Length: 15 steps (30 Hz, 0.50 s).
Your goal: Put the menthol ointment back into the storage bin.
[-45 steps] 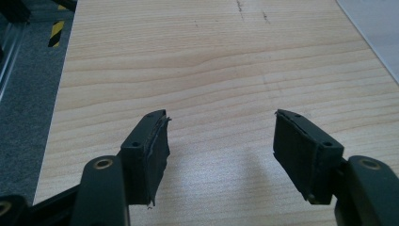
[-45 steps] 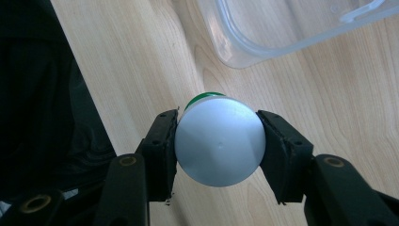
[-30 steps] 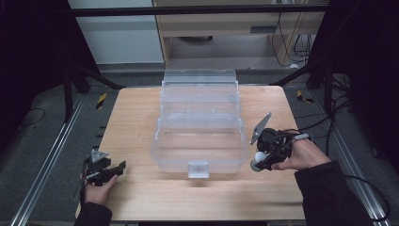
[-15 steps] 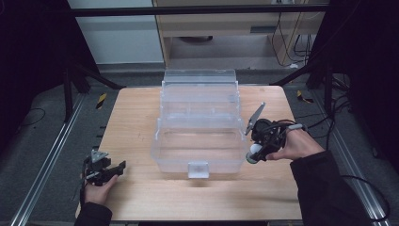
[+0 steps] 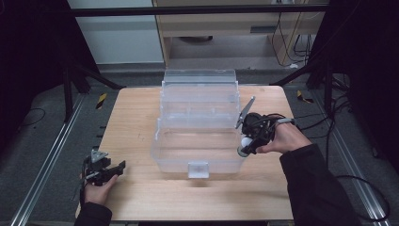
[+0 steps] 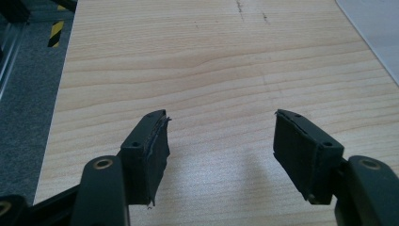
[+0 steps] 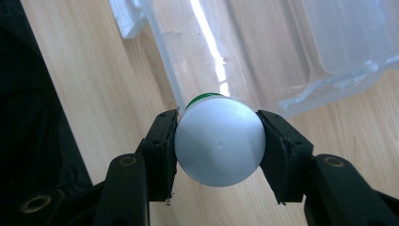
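Right gripper [image 7: 217,143] jaws clamp a white round-capped bottle [image 7: 219,141] beside the clear box [image 5: 197,122]; left gripper [image 6: 221,146] jaws gape over bare surface [image 6: 211,70]

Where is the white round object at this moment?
The white round object is clamped between the jaws of the right gripper, at the right end of the clear plastic box in the high view, just above the wooden table.
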### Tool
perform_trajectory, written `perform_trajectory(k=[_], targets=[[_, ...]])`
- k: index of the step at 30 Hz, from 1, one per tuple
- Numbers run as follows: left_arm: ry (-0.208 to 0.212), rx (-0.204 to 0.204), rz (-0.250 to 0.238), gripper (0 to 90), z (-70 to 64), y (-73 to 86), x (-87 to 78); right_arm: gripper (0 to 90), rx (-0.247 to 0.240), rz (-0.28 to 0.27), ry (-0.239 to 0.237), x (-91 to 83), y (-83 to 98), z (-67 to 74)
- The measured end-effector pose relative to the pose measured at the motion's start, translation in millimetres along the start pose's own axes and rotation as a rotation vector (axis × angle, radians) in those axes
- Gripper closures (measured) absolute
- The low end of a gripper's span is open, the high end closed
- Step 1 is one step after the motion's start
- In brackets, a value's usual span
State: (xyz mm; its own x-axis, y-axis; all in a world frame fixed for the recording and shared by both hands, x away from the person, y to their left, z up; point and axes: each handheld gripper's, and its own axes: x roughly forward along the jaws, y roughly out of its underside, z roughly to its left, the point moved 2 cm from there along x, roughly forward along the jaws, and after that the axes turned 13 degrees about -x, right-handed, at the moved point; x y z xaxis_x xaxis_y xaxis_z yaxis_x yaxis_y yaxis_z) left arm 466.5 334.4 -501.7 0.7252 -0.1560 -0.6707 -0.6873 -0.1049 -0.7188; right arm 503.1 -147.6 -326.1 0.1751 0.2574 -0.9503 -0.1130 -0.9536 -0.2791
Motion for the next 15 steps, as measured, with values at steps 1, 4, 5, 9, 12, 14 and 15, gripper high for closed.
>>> perform_trajectory(k=[1, 4, 5, 9, 12, 14, 15], targets=[[-0.001, 0.000, 0.001, 35.6, -0.1, 0.1, 0.1, 50.4, 0.002, -0.002, 0.001, 0.7, -1.2, -0.6], [-0.001, -0.001, 0.002, 35.6, -0.3, 0.2, 0.4, 50.5, 0.003, -0.004, 0.002, 4.0, -5.1, -4.0], [-0.001, -0.001, 0.003, 35.6, -0.3, 0.1, 0.4, 50.5, 0.005, -0.004, 0.002, 4.8, -5.9, -4.8], [-0.003, 0.000, 0.005, 35.6, -0.5, 0.3, 1.1, 50.5, 0.007, -0.012, 0.003, 10.7, -9.4, -9.7], [-0.002, 0.001, 0.006, 35.6, -0.1, 0.5, 0.9, 50.4, 0.003, -0.014, 0.015, 18.9, -12.1, -13.5], [-0.002, -0.002, 0.004, 35.6, 0.2, 0.3, 0.6, 50.4, 0.002, -0.011, 0.016, 20.8, -12.9, -13.9], [-0.004, -0.002, 0.002, 35.6, 0.5, 0.0, 0.3, 50.4, -0.001, -0.007, 0.019, 23.3, -13.9, -14.1]])
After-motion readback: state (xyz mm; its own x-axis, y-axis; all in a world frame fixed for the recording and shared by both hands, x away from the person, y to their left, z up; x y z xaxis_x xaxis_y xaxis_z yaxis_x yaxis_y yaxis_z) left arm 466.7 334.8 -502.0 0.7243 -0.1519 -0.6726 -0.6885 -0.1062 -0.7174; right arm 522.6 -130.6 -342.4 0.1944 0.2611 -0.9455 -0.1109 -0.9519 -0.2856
